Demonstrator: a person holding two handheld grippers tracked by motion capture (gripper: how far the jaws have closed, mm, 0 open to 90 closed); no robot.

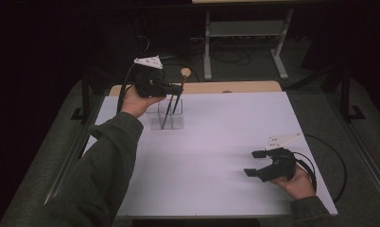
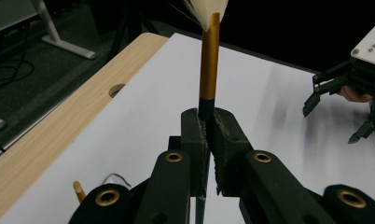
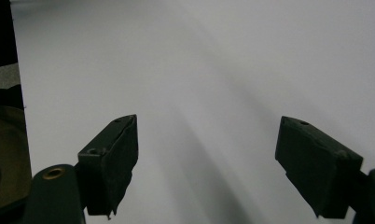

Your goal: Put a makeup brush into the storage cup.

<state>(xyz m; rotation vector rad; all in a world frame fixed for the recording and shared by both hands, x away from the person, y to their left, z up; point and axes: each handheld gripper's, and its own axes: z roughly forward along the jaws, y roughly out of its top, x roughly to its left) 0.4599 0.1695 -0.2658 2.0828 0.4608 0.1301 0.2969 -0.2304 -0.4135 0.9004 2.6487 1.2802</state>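
My left gripper [image 1: 177, 88] is at the table's far left, shut on a brush [image 1: 185, 73] that stands nearly upright. In the left gripper view the pads [image 2: 225, 135] pinch its dark handle just below the gold ferrule [image 2: 209, 65], with pale bristles at the top. The brush's lower end reaches down into a clear holder [image 1: 167, 122] under the gripper. A second thin dark stick [image 1: 166, 116] leans in that holder. My right gripper [image 1: 254, 163] rests low at the near right, open with nothing between its fingers [image 3: 112, 161].
A white mat [image 1: 216, 137] covers the table, with a wooden strip [image 1: 235, 87] along its far edge. Beyond the table stands a metal desk frame [image 1: 245, 28] with cables on the dark floor. The right gripper [image 2: 335, 88] is seen farther off in the left gripper view.
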